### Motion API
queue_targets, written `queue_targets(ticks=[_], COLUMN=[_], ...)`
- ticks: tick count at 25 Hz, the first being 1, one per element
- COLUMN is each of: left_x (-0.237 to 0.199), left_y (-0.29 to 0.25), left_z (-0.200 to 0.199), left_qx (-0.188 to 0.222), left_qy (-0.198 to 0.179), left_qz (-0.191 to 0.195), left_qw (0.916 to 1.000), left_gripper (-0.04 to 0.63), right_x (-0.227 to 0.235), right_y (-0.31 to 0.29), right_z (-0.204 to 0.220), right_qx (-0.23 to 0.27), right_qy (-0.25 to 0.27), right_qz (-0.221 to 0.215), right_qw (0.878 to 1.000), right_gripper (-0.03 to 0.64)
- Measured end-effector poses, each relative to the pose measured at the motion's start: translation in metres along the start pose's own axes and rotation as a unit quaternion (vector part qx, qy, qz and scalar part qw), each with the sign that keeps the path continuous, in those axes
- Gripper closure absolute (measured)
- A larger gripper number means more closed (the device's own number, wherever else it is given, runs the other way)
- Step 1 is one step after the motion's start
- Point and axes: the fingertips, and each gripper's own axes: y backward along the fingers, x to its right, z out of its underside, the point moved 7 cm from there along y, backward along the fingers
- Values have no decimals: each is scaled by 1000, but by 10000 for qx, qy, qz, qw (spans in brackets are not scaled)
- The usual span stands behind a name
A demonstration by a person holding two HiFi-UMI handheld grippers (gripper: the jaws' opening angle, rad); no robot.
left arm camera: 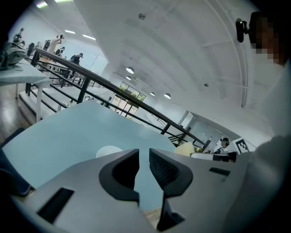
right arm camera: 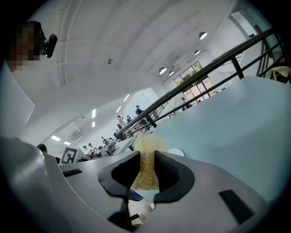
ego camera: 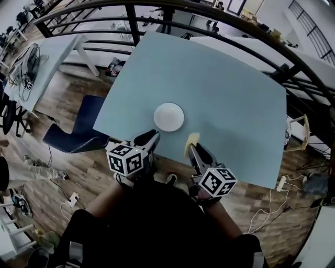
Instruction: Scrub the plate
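Observation:
A white plate (ego camera: 168,116) lies near the front edge of the light blue table (ego camera: 230,89). My left gripper (ego camera: 152,137) hovers just in front of the plate's near-left rim, its jaws close together with nothing between them. In the left gripper view the plate (left arm camera: 109,151) shows beyond the left gripper (left arm camera: 144,159). My right gripper (ego camera: 193,149) is shut on a yellow sponge (ego camera: 192,140), held just right of the plate over the table's front edge. In the right gripper view the sponge (right arm camera: 145,150) fills the gap between the jaws, and the plate (right arm camera: 175,152) lies behind it.
A dark blue chair (ego camera: 78,125) stands at the table's left. Black railing (ego camera: 209,13) runs beyond the far edge, with other white tables behind. A pale chair (ego camera: 298,131) is at the right. Cables (ego camera: 272,201) lie on the wooden floor.

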Motion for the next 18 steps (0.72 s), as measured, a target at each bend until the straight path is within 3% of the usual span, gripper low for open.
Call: queue_targets(ticks=[7,10,15,18], left_x=[-100,-139,-180,-185], left_y=[-55,-82,-119,-127], left_z=[-7,-4,17,23], left_qx=[-716,-1060,-1765,-1934], left_qy=[670,1040,1405,1583], left_qz=[-243,-233,-321,-79], left_qw=[9949,9886,9737,9682], left_gripper=[531,526,463,462], right_x=[12,20,29,28], right_y=[-72,-118,-193,-235], right_z=[-13,-14,-5,1], right_qx=[-218,-440,-927,-1220], right_qy=[186,233,344,494], right_qz=[485,685,739,707], right_qw=[9984,9964,9924,9888], right_gripper=[512,512,512,512])
